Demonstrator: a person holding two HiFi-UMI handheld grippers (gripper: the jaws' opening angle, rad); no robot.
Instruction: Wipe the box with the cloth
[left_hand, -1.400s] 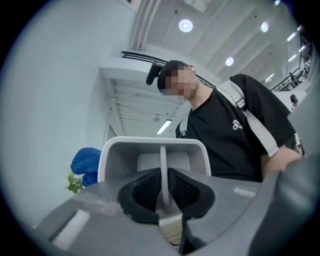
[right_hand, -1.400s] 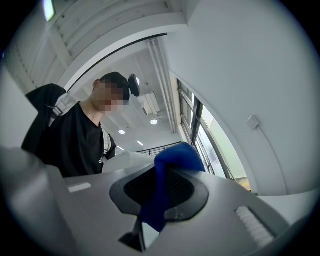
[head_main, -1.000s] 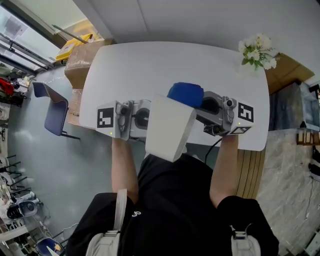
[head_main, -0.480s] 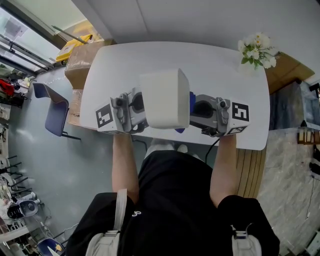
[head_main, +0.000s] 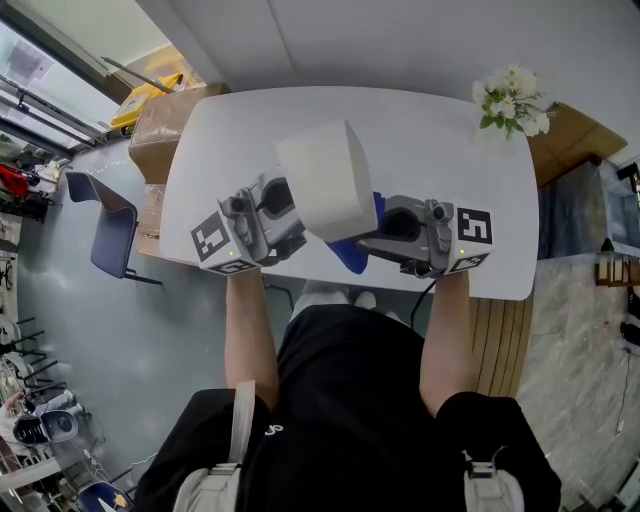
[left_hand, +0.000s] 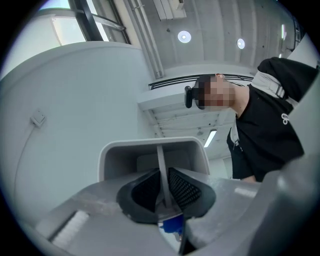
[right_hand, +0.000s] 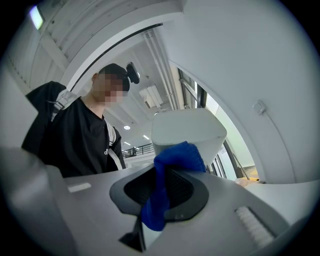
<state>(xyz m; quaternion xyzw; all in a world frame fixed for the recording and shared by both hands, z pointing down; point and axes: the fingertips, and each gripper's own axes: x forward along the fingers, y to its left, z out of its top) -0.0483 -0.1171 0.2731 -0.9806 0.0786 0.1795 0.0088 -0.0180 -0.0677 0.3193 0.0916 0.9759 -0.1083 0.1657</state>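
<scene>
A white open box (head_main: 325, 180) is held up above the table. My left gripper (head_main: 283, 212) grips it from the left. In the left gripper view a thin wall of the box (left_hand: 161, 165) stands between the left gripper's (left_hand: 162, 192) black pads, which touch it while the jaws are opening. My right gripper (head_main: 375, 235) is shut on a blue cloth (head_main: 350, 252), which sits against the box's lower right side. In the right gripper view the cloth (right_hand: 172, 170) hangs out of the right gripper (right_hand: 162, 195) and touches the box (right_hand: 187, 130).
The white table (head_main: 440, 150) lies under both grippers. A bunch of white flowers (head_main: 513, 100) stands at its far right corner. Cardboard boxes (head_main: 160, 120) and a blue chair (head_main: 105, 225) are on the floor to the left.
The box has swung up and to the left, turning with the left gripper. The cloth, first above the box's right side, is now below it. The right gripper barely moved.
</scene>
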